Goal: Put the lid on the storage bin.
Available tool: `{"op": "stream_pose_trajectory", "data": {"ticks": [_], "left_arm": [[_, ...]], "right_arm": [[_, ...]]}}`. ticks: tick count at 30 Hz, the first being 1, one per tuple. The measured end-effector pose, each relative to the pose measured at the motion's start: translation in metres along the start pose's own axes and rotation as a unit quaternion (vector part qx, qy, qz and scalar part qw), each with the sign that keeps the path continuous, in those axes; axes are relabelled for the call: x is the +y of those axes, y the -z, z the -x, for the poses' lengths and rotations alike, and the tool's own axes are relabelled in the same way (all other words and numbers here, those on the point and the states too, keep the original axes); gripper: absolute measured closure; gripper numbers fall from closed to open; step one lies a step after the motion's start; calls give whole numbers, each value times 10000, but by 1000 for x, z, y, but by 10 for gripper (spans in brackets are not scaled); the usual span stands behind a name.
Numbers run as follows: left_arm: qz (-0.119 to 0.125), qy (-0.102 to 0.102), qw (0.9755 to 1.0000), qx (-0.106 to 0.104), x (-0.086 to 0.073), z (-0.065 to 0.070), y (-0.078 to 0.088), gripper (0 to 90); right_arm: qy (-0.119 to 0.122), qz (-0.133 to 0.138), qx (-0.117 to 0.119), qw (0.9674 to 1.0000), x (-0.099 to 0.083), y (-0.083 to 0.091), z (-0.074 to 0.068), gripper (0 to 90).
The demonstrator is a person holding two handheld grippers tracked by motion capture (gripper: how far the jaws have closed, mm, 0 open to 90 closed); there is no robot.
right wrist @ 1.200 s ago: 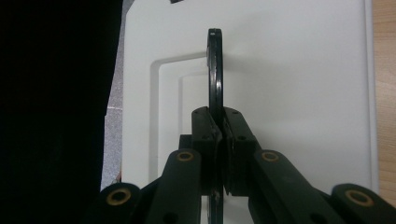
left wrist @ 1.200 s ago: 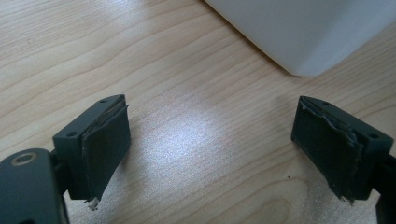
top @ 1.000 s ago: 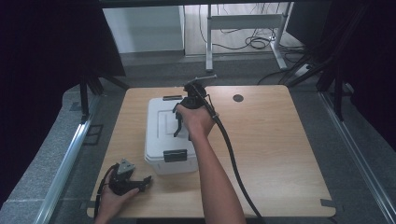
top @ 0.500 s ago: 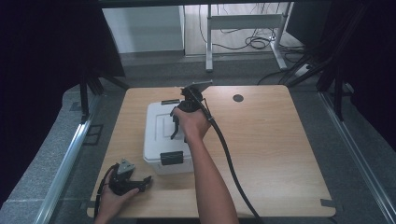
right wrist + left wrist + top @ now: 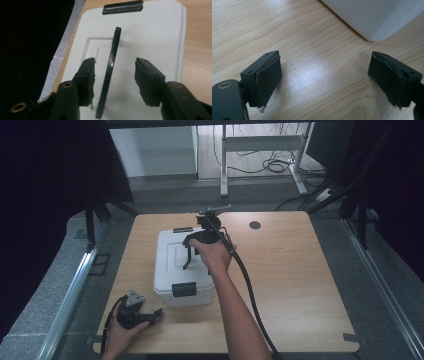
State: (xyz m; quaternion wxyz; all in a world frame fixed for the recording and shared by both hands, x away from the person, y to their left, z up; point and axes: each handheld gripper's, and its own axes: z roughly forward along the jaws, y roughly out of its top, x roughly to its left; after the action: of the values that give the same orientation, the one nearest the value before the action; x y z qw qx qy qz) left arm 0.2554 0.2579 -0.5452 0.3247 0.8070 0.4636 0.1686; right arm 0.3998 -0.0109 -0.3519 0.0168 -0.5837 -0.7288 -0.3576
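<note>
Left gripper [image 5: 156,313] lay low at near-left table [image 5: 310,285] corner, just short of table edge; its jaws stood wide, nothing between, bare wood ahead. White box [image 5: 172,265] corner just beyond its right jaw, apart. Right gripper [image 5: 192,256] hung over box lid; I had just opened its jaws, black handle [image 5: 110,72] upright between pads, no pad pressing. Broad free wood to its right. Right gripper view gave black latch [image 5: 123,6] at lid's far edge; high view gave floor cables behind table.
</note>
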Motion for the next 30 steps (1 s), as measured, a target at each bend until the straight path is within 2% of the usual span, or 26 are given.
{"op": "stream_pose_trajectory", "data": {"ticks": [2,8,14,22,26,29,30], "left_arm": [[-3,2,10000,2,0,0,0,116],[-3,1,10000,-2,0,0,0,117],[6,24,10000,9,0,0,0,116],[7,24,10000,9,0,0,0,116],[8,24,10000,9,0,0,0,116],[7,24,10000,10,0,0,0,116],[7,24,10000,10,0,0,0,116]], "right_arm": [[144,27,48,9999,-3,5,4,472],[324,119,260,9991,-12,19,21,458],[429,239,294,9984,-22,33,38,453],[424,398,367,9976,-35,53,59,449],[406,462,361,9975,-46,65,76,448],[404,560,350,9970,-60,75,95,441],[404,560,350,9970,-60,75,95,441]]}}
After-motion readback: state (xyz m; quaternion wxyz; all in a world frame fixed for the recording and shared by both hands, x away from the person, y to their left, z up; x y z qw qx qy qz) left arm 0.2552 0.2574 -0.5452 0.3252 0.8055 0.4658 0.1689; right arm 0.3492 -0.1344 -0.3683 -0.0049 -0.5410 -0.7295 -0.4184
